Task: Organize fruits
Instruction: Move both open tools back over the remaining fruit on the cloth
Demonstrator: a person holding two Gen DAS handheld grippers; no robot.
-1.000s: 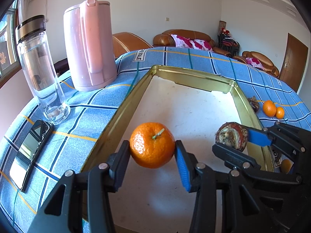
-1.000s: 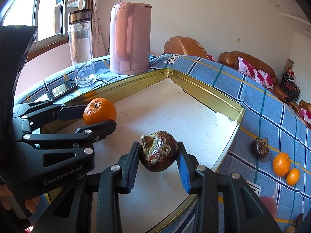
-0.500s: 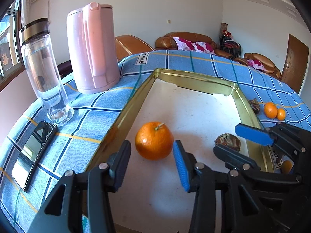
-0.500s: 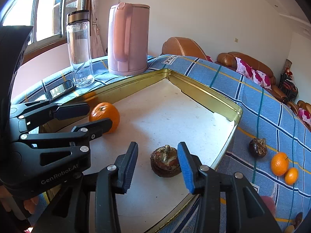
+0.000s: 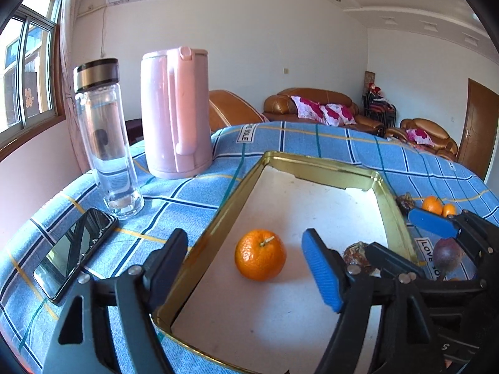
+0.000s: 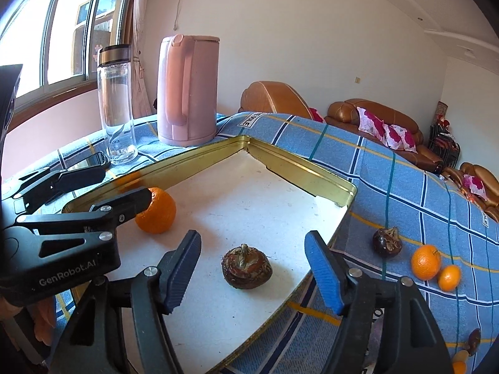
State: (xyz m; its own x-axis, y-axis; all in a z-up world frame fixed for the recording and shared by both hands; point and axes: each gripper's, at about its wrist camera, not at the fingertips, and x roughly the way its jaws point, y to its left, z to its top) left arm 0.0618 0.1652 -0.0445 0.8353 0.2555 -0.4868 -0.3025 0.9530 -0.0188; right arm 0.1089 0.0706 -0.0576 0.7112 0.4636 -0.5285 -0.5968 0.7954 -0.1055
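Observation:
A gold-rimmed tray (image 5: 315,162) with a white floor lies on the blue checked tablecloth. An orange (image 5: 260,255) rests on the tray floor between the spread fingers of my left gripper (image 5: 244,249). Those jaws are opening and the pads stand clear of the fruit. A dark brown wrinkled fruit (image 6: 246,270) sits on the tray (image 6: 299,168) near its right rim, between the fingers of my right gripper (image 6: 252,243). These jaws are opening too and touch nothing. From the right wrist view, the left gripper (image 6: 124,182) partly hides the orange (image 6: 159,210).
A pink kettle (image 5: 176,112), a glass bottle (image 5: 106,137) and a phone (image 5: 75,249) stand left of the tray. On the cloth to the right lie another brown fruit (image 6: 386,241), two oranges (image 6: 425,261) and a purple fruit (image 5: 446,254). Sofas stand behind the table.
Both grippers let go. The orange and the brown fruit, held a second ago, now rest on the tray floor. Both pairs of jaws have spread wide and the left gripper has drawn back.

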